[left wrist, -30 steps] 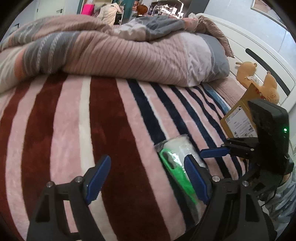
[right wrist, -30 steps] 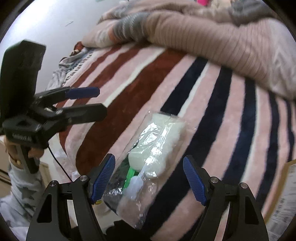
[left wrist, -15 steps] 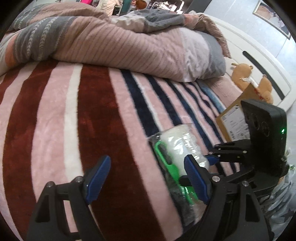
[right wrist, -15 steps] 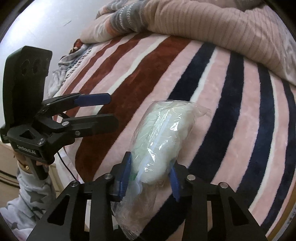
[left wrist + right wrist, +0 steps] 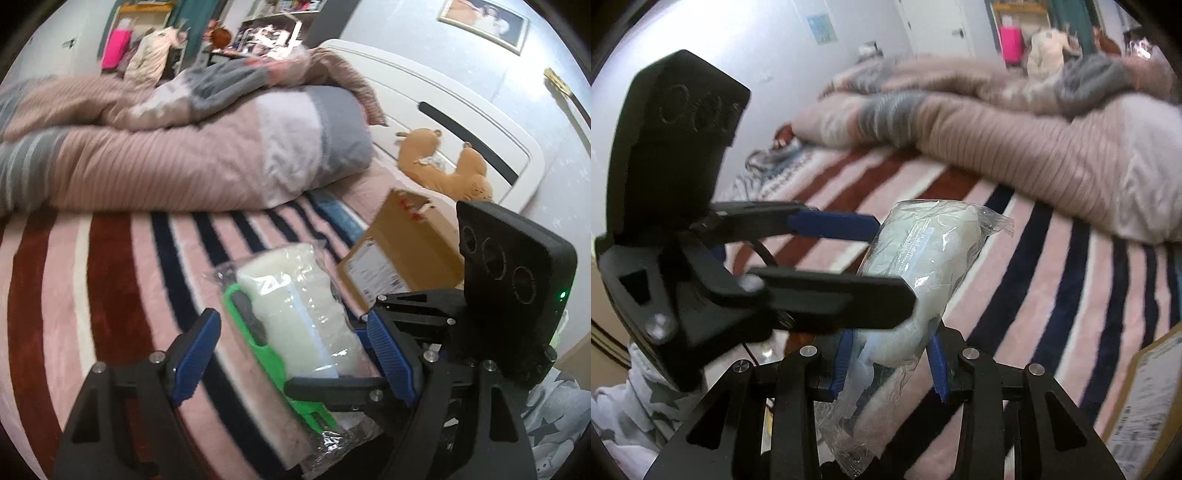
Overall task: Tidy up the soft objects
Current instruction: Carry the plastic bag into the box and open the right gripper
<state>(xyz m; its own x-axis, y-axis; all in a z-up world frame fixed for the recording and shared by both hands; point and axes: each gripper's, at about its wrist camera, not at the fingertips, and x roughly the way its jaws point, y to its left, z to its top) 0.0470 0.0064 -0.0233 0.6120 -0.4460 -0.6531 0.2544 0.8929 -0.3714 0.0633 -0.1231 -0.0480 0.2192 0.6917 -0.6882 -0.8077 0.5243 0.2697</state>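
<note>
Striped bed blanket (image 5: 122, 280) beneath the clear plastic packet (image 5: 923, 266) of white fluffy pad with green plastic handle, held clear of it. Right tool (image 5: 888, 363) clamped on the packet's lower end; left tool (image 5: 295, 354) spread wide, straddling it without evident contact. The packet appears light, squashy and slippery-filmed, so grip the padded body rather than loose film.

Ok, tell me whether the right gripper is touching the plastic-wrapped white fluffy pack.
Touching. The right wrist view shows the right gripper with both blue pads pressed into the lower end of the plastic-wrapped pack.
</note>
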